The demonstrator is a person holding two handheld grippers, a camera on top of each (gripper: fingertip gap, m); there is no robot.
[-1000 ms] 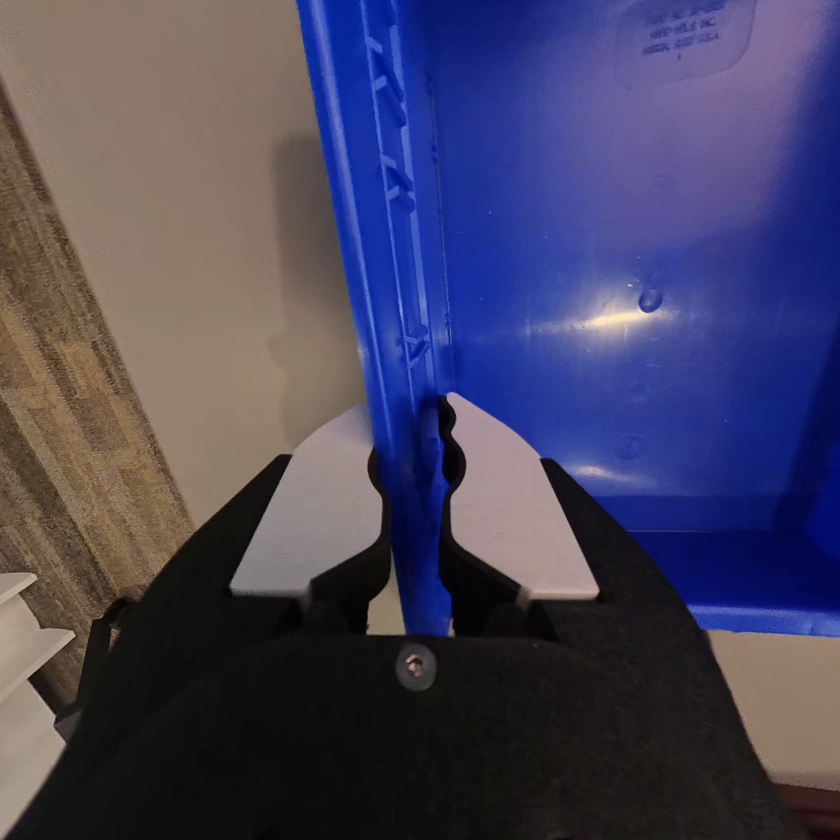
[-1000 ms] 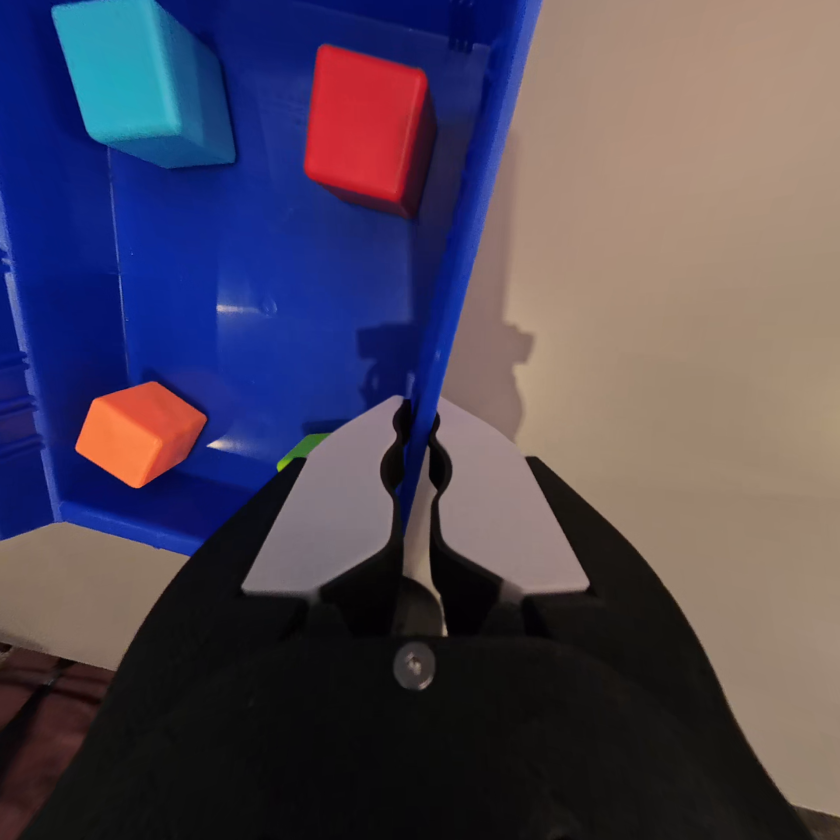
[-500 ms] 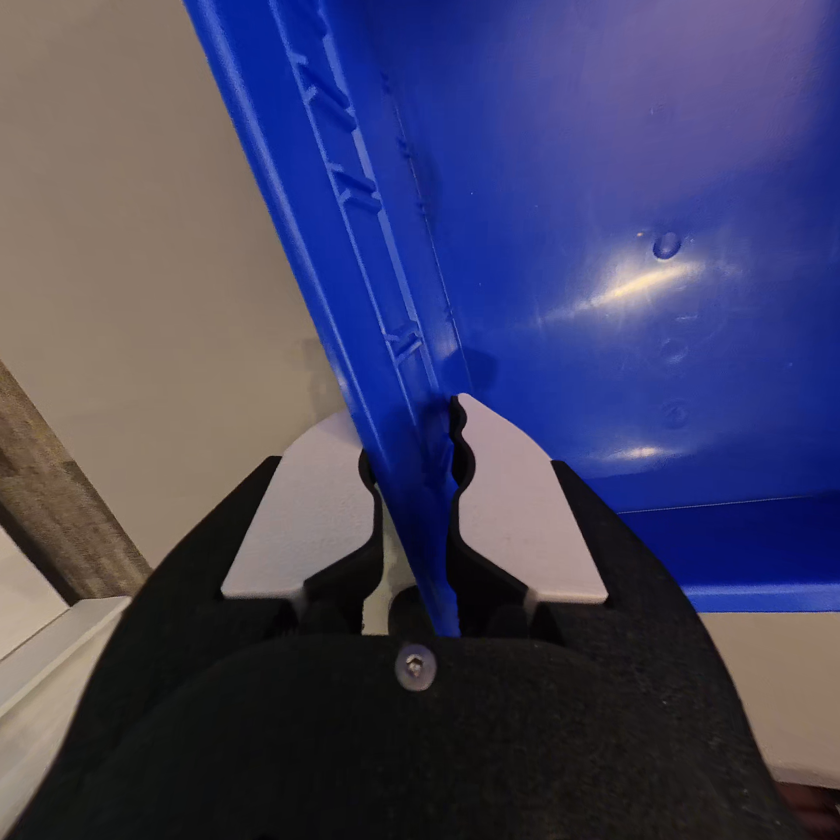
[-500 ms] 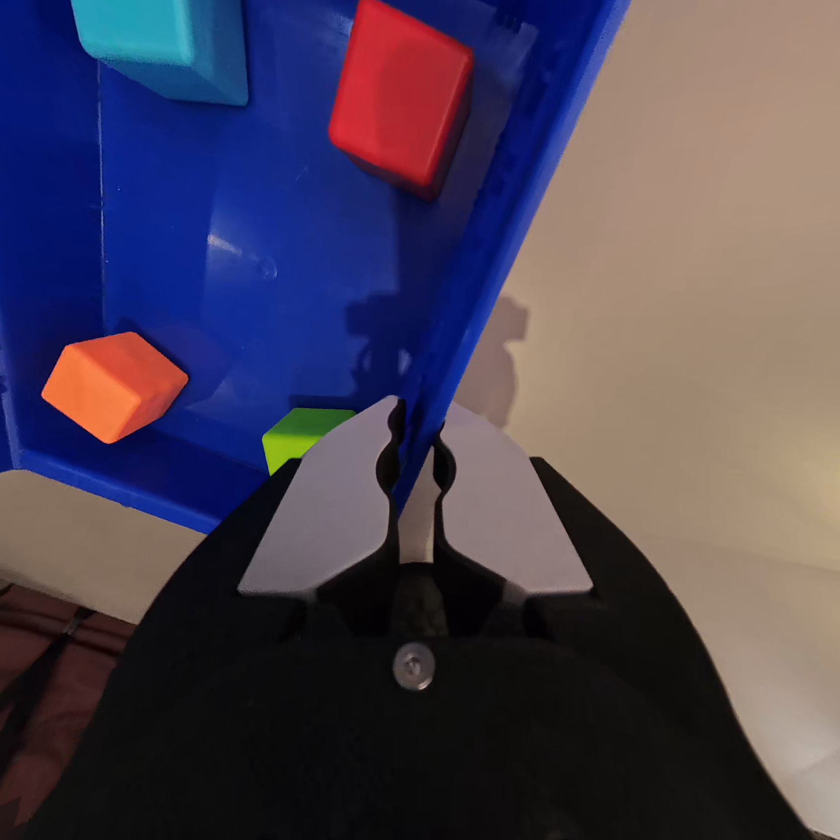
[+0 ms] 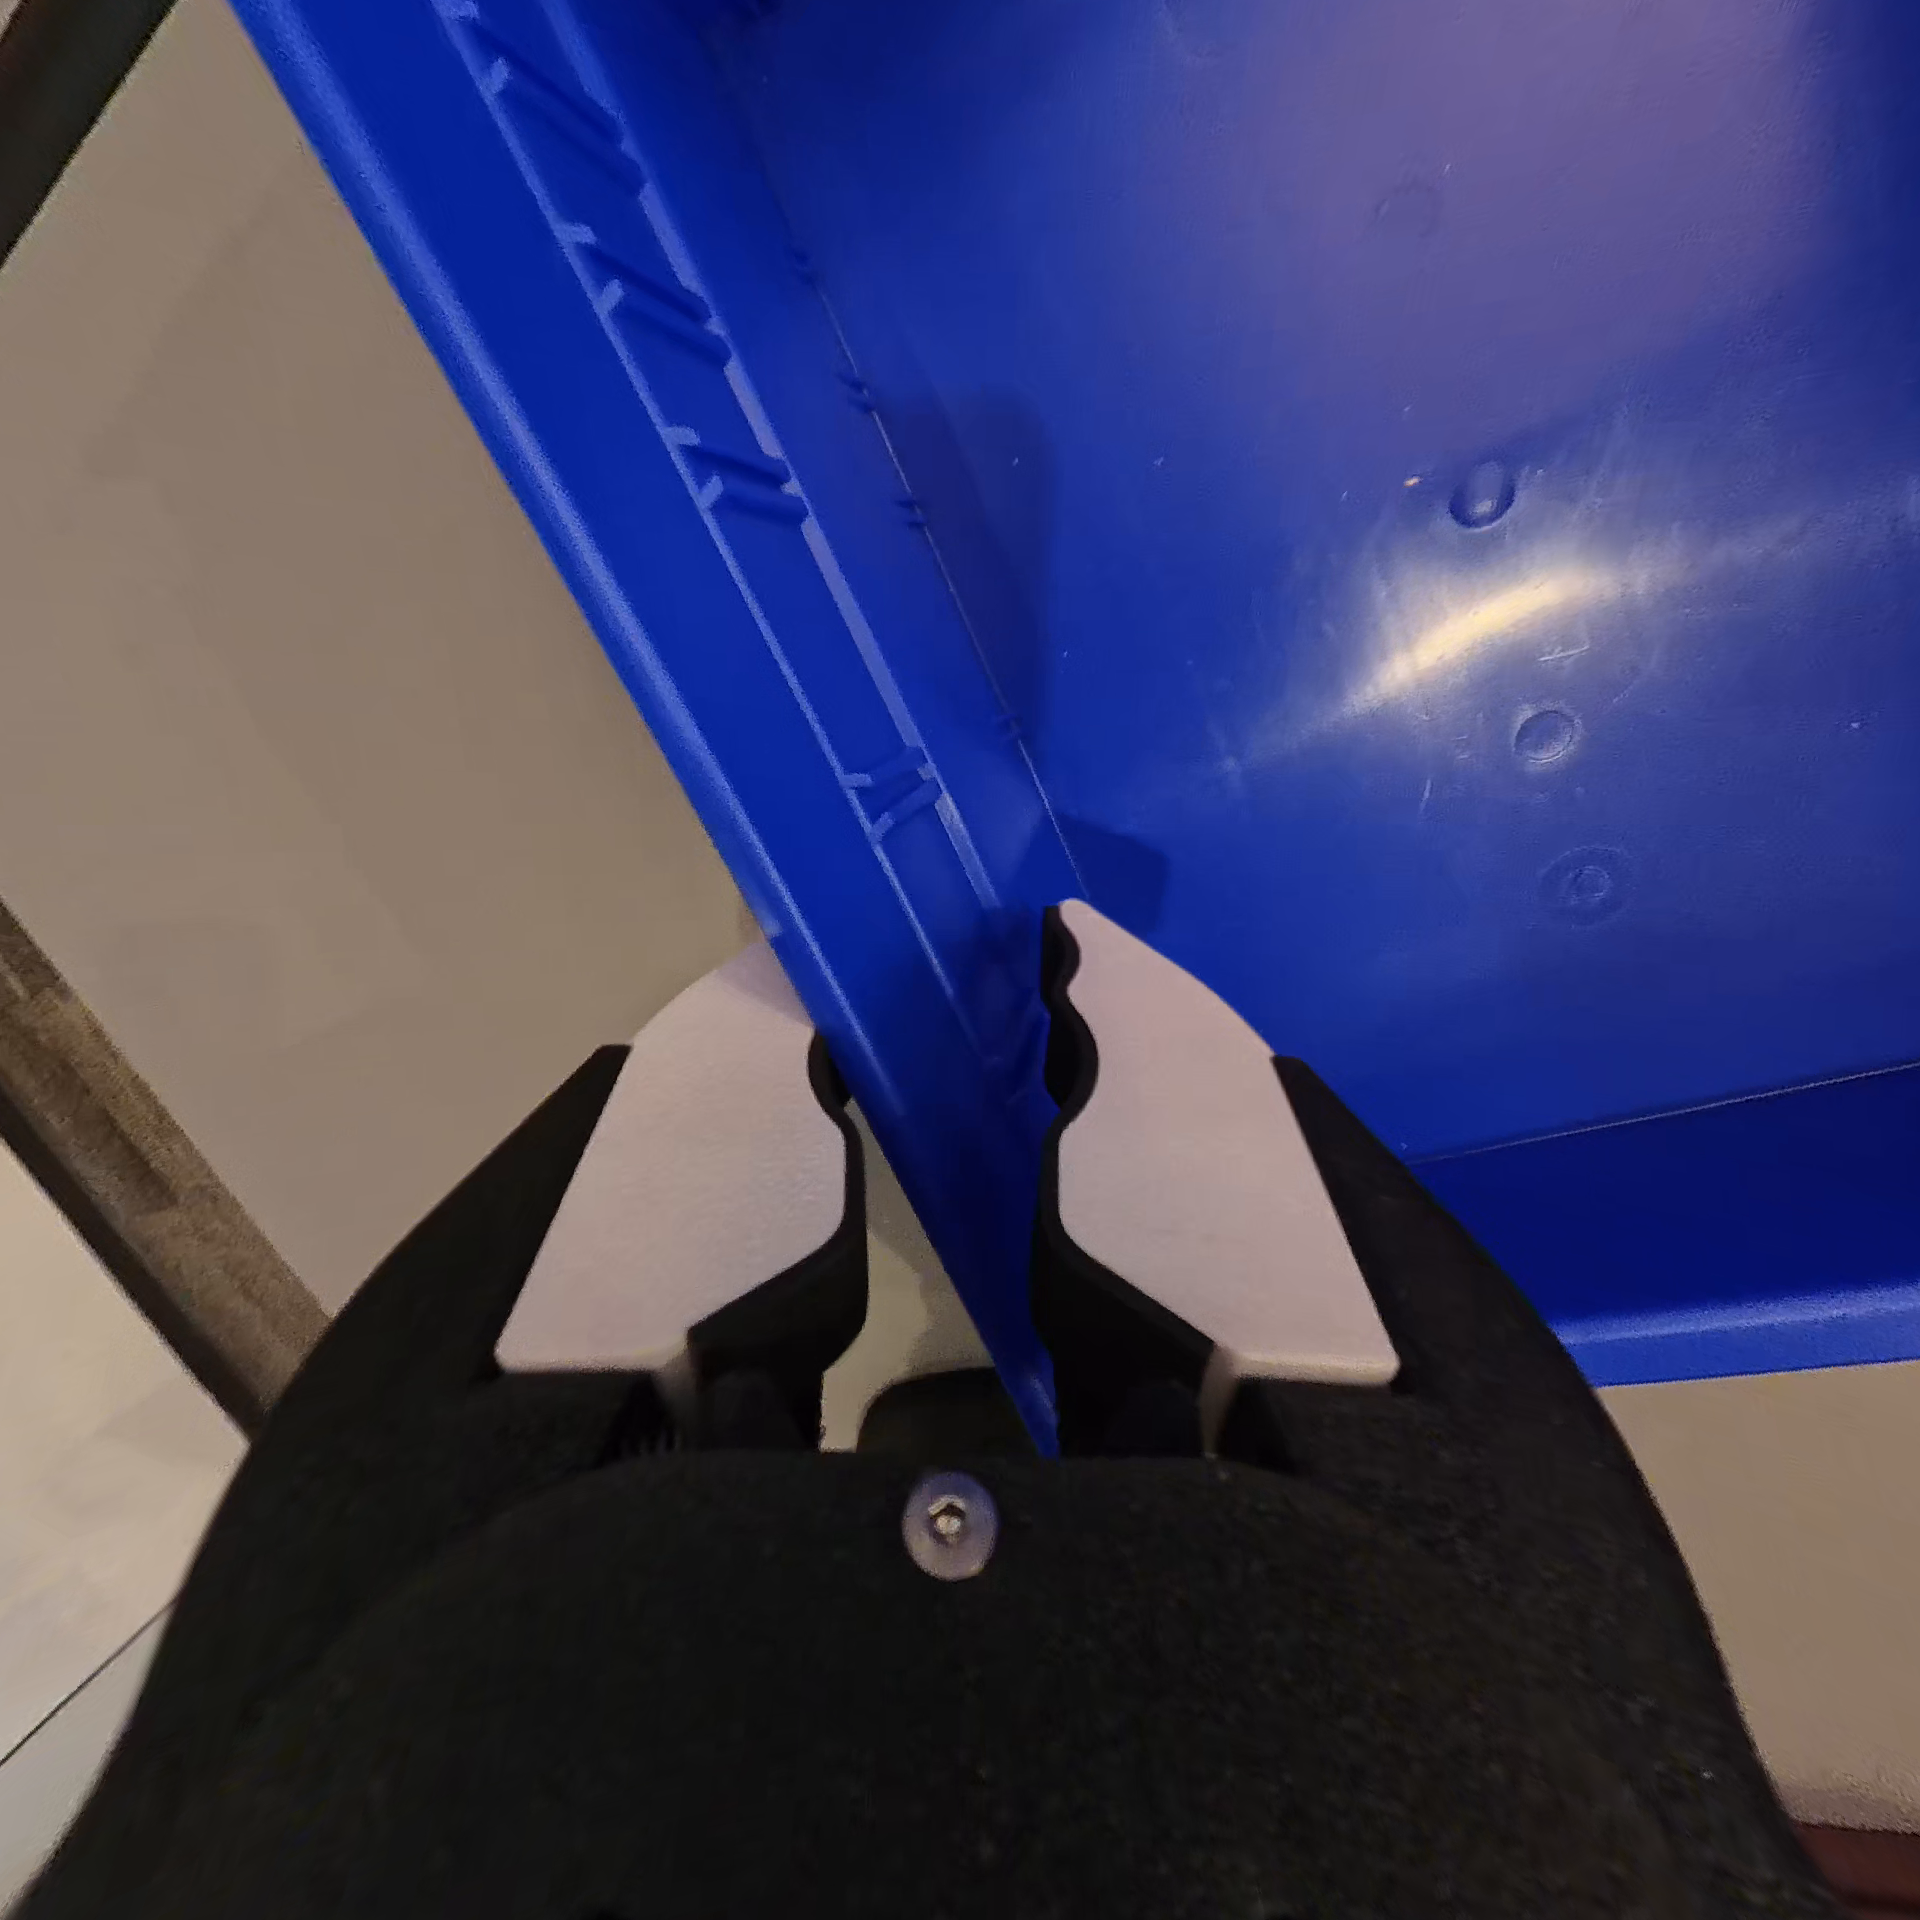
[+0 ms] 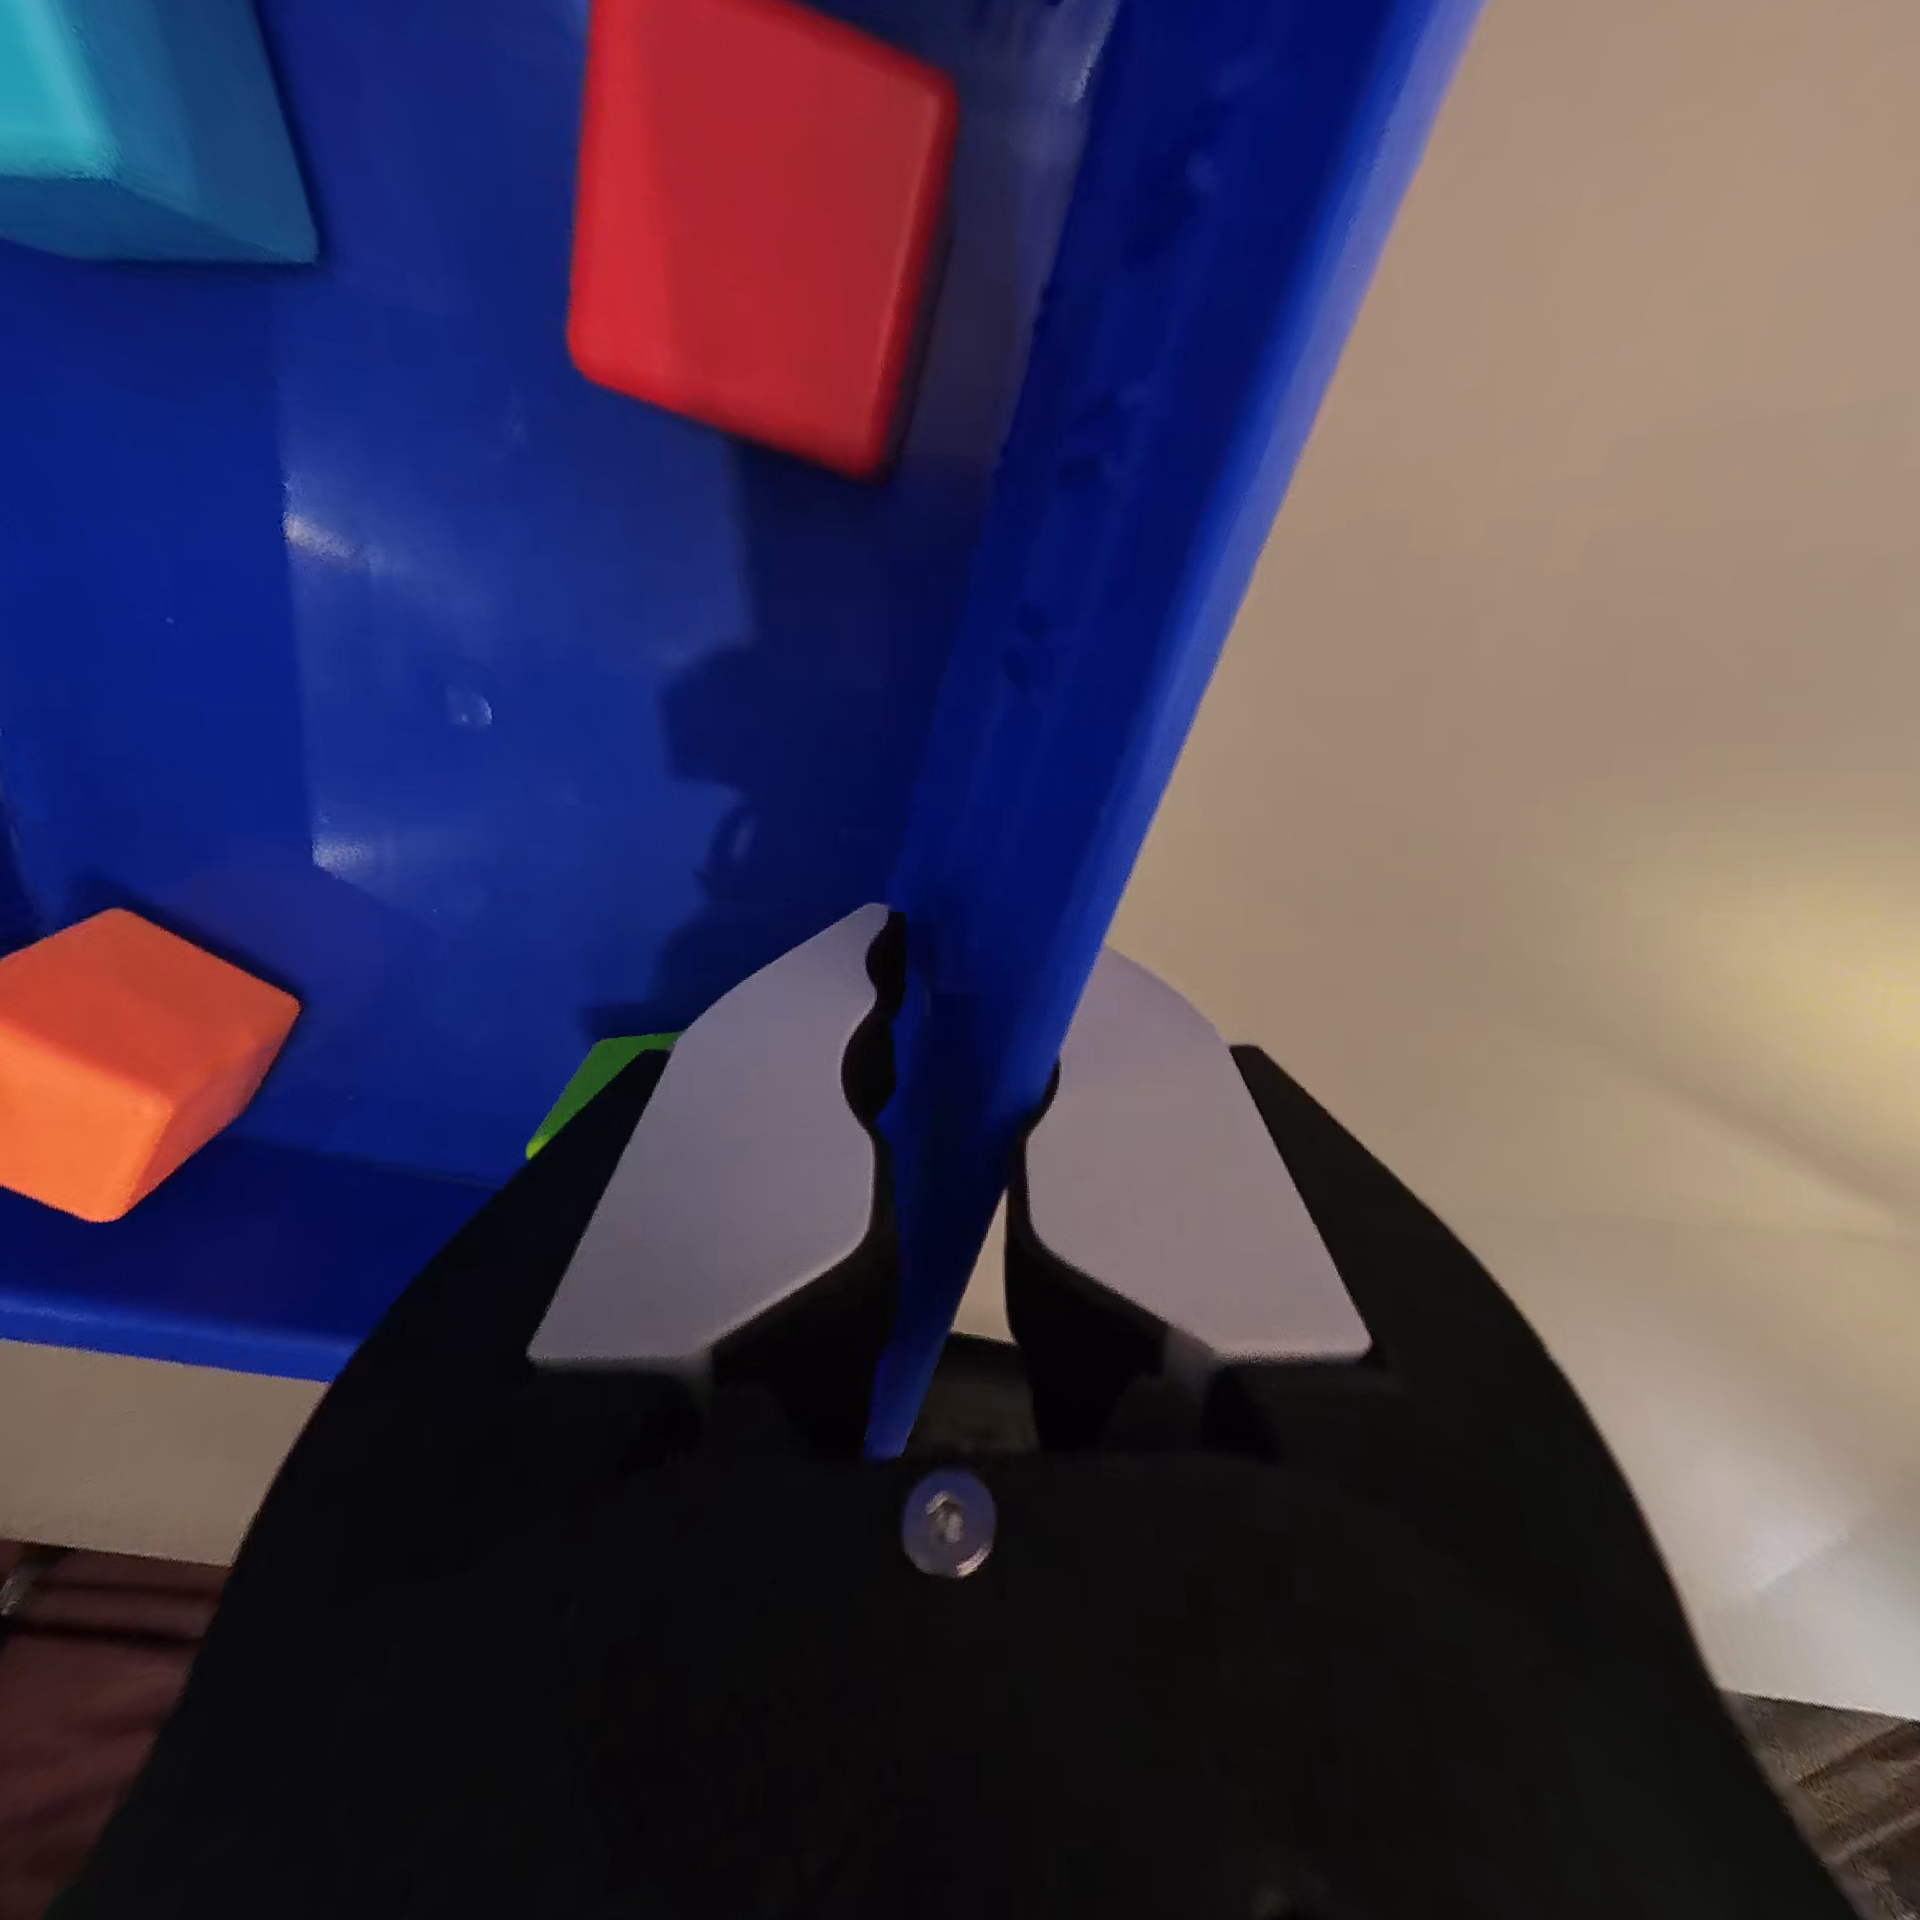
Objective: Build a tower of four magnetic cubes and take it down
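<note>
Both grippers, left [image 5: 940, 1039] and right [image 6: 982, 1023], clamped on blue bin [image 6: 1132, 582] walls: tilt evenly so cubes [image 6: 758, 229] slide out gently.

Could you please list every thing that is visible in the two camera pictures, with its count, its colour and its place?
blue bin: one, blue plastic, fills the upper part of both views, its side walls gripped on both sides.
red cube: one, red, inside the bin, upper middle of the right wrist view.
teal cube: one, teal, inside the bin, top left, cut by the frame.
orange cube: one, orange, inside the bin, lower left.
green cube: one, green, mostly hidden behind the right gripper.
table: one, beige, under the bin.
left gripper: one, black and white, jaws shut on the bin wall.
right gripper: one, black and white, jaws shut on the opposite wall.
</note>
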